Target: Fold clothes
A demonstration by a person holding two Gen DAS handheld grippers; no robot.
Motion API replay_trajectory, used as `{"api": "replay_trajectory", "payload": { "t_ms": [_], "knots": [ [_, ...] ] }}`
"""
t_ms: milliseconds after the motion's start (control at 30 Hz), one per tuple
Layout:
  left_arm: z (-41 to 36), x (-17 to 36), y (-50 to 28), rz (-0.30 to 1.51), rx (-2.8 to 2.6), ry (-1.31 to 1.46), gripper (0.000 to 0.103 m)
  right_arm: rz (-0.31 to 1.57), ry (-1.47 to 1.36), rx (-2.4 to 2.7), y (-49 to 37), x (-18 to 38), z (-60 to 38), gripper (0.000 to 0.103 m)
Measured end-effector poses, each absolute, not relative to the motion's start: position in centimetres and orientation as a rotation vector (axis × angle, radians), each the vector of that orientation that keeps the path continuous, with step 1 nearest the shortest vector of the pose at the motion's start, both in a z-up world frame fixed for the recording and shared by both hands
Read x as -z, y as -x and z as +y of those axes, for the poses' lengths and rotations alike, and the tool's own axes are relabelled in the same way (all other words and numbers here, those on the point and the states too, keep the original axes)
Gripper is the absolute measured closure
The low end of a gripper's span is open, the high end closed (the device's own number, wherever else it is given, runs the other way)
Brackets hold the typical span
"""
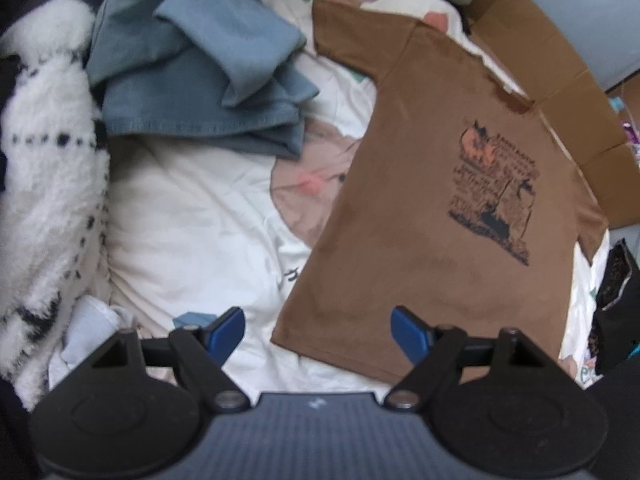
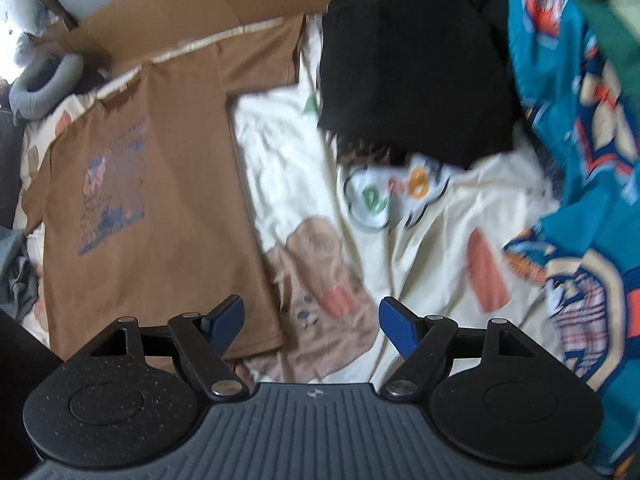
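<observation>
Status: brown short-sleeved cotton T-shirt w/ dark printed graphic (image 1: pixel 420 216) lies spread flat, print side up, on the bed w/ cream cartoon-print sheet (image 1: pixel 192 216). Both sleeves out to the sides, hem toward the cameras, collar at the far edge against flattened brown cardboard (image 1: pixel 560 92). No fold line visible in this shirt; as it lies, it is unfolded. Folding of it is left to do, judged from layout only.

Other garments: grey-blue cotton garments in a rumpled heap (image 1: pixel 200 72), far left of the shirt, not folded. Black ribbed knit garment (image 2: pixel 412 76) lies to the shirt's right in a roughly squared shape; poss. folded, cannot confirm. Teal patterned fabric (image 2: pixel 580 160) bunched at the right edge. White fluffy blanket w/ dark dots (image 1: pixel 44 168) at the left edge.

Left gripper (image 1: pixel 318 328): fingers spread wide, holding nothing, hovering over the shirt's hem corner. Right gripper (image 2: pixel 312 322): fingers spread wide, empty, over the other hem corner and bare sheet.

Shirt condition: mostly smooth, minor creases, edges straight. Both views are slightly blurred.
</observation>
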State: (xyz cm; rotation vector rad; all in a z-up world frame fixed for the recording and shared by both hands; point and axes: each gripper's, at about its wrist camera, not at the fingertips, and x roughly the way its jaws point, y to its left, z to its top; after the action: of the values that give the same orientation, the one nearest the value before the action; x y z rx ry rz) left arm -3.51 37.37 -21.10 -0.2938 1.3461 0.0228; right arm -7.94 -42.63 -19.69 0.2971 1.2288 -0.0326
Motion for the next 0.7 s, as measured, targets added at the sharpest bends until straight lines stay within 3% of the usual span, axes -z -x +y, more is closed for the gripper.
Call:
{"api": "replay_trajectory", "payload": {
  "t_ms": [333,700],
  "knots": [
    [36.5,16.3,3.1,1.232,-0.021,0.303,0.016,1.066,-0.304,0.056,7.5,13.1,-43.8,0.019],
    [34.8,11.7,2.3,1.156,0.021,0.268,0.016,0.982,-0.311,0.060,7.1,9.9,-43.5,0.018]
  ]
}}
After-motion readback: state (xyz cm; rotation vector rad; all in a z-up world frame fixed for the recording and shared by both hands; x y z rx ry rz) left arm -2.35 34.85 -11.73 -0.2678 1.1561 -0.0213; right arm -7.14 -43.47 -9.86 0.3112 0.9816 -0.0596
